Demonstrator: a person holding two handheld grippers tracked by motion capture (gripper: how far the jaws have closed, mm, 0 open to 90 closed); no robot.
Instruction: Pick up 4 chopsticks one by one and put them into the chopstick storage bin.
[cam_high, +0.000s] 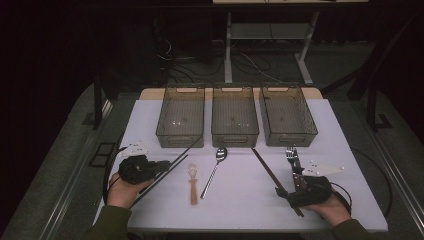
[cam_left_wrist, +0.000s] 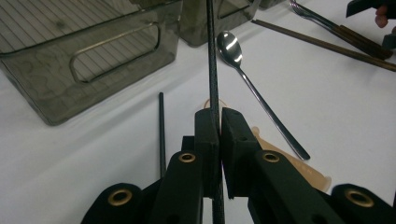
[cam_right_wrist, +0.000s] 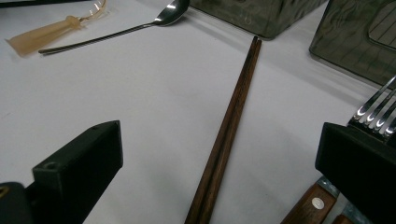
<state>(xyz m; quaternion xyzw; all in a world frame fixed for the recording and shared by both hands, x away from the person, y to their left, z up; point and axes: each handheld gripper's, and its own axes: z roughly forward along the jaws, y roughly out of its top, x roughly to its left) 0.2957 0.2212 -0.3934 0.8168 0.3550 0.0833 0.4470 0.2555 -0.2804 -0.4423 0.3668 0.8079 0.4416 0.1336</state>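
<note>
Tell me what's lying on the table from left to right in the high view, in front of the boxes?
Left hand-held gripper → black chopsticks → clear plastic spoon → metal spoon → brown chopsticks → forks → right hand-held gripper.

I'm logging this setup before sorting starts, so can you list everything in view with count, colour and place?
Bins: three, smoky clear, in a row at the table's far side.
Black chopsticks: two, one clamped in the left gripper, one lying beside it.
Brown chopsticks: one pair, right of centre.
Metal spoon: one, silver, centre.
Plastic spoon: one, translucent amber, left of the metal spoon.
Forks: wooden handles, by the right gripper; count unclear.
Table: one, white.
Left gripper: black, shut.
Right gripper: black, open.
</note>
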